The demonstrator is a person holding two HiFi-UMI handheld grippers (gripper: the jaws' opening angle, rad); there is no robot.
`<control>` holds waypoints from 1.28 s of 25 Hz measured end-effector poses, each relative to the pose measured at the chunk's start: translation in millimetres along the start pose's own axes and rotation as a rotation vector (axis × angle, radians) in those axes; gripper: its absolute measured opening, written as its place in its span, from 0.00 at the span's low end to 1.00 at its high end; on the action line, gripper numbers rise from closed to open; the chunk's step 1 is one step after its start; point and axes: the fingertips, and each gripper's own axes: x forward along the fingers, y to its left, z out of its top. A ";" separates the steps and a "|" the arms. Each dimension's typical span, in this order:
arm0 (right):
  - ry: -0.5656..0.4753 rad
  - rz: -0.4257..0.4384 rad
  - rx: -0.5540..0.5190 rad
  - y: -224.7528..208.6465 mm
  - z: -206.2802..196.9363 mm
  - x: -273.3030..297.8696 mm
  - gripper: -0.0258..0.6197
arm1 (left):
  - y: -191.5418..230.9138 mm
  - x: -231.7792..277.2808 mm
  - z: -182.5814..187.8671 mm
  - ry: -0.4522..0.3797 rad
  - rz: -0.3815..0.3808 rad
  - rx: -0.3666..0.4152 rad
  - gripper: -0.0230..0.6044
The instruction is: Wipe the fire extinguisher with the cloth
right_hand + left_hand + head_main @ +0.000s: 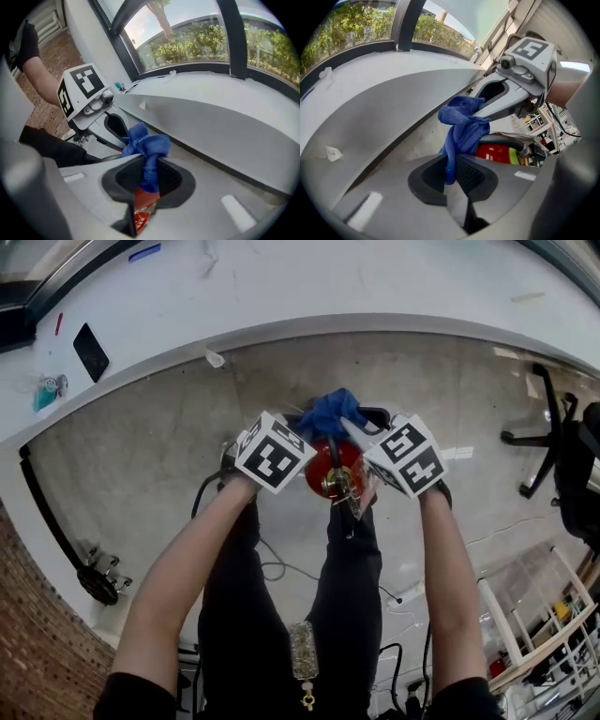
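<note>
Both grippers pinch the cloth (330, 413) above the fire extinguisher (322, 468).
Left gripper (451, 169) and right gripper (149, 177) each have their jaws clamped on the blue cloth. The red extinguisher stands between them, long axis upright, valve end up toward the head camera.

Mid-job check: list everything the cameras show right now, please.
cloth: one, blue, bunched above the extinguisher, between both claws
fire extinguisher: one, red, under the cloth, in front of the person's legs
ledge: one, white, curving across the top
phone: one, black, on the ledge, upper left
office chair: one, black, on the floor, right
cables: several, black, on the floor near the legs
left claw: one, grey, shut on the cloth
right claw: one, grey, shut on the cloth
</note>
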 end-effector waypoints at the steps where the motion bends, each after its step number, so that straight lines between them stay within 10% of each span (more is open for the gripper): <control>1: 0.010 0.017 -0.004 -2.7 1.3 7.6 0.13 | 6.0 4.9 -3.9 0.017 0.009 -0.002 0.09; 14: 0.151 0.157 0.037 -35.2 -58.3 95.5 0.13 | 37.4 88.2 -51.4 0.098 -0.044 -0.148 0.08; 28: 0.248 0.189 0.023 -59.4 -103.4 173.8 0.13 | 74.7 144.2 -71.7 0.174 -0.083 -0.150 0.08; 32: 0.236 0.170 0.002 -60.5 -97.7 176.1 0.13 | 81.5 138.7 -66.0 0.201 -0.038 -0.045 0.08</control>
